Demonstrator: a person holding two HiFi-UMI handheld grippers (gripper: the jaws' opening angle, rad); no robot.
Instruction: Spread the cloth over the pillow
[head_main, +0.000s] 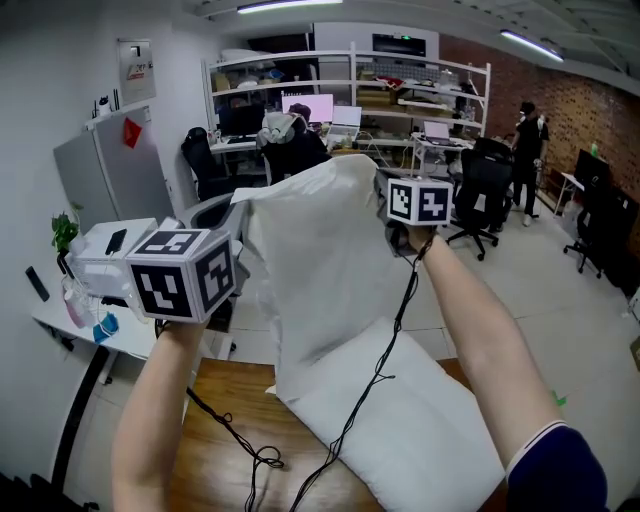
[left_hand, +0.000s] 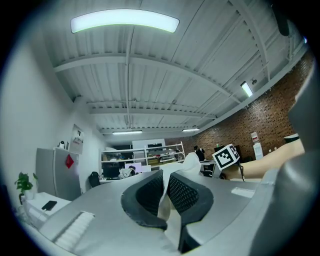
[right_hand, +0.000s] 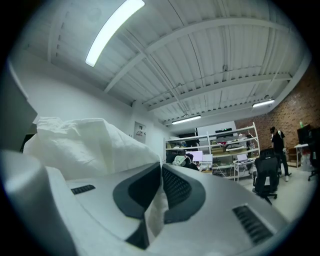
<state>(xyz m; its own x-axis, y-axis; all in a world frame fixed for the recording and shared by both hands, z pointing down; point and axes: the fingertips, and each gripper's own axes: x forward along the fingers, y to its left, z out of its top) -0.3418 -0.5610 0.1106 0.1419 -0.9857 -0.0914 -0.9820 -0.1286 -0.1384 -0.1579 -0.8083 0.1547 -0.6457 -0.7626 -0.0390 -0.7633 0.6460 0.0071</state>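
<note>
A white cloth (head_main: 320, 265) hangs stretched between my two grippers, held up in front of me at about chest height. My left gripper (left_hand: 165, 192) is shut on one top corner, and a fold of cloth (left_hand: 163, 207) is pinched between its dark pads. The other top corner is in my right gripper (right_hand: 161, 186), also shut, with cloth (right_hand: 85, 145) bunched to its left. In the head view the left gripper (head_main: 235, 225) is at the left and the right gripper (head_main: 392, 205) is higher at the right. Below the cloth's lower edge a white pillow (head_main: 410, 425) lies on the wooden table (head_main: 215, 450).
Black cables (head_main: 250, 450) run from both grippers across the pillow and table. A white desk (head_main: 110, 335) with small items stands left, a grey fridge (head_main: 105, 180) behind it. Office chairs (head_main: 480, 195), shelves (head_main: 350, 85) and a standing person (head_main: 528, 150) fill the back.
</note>
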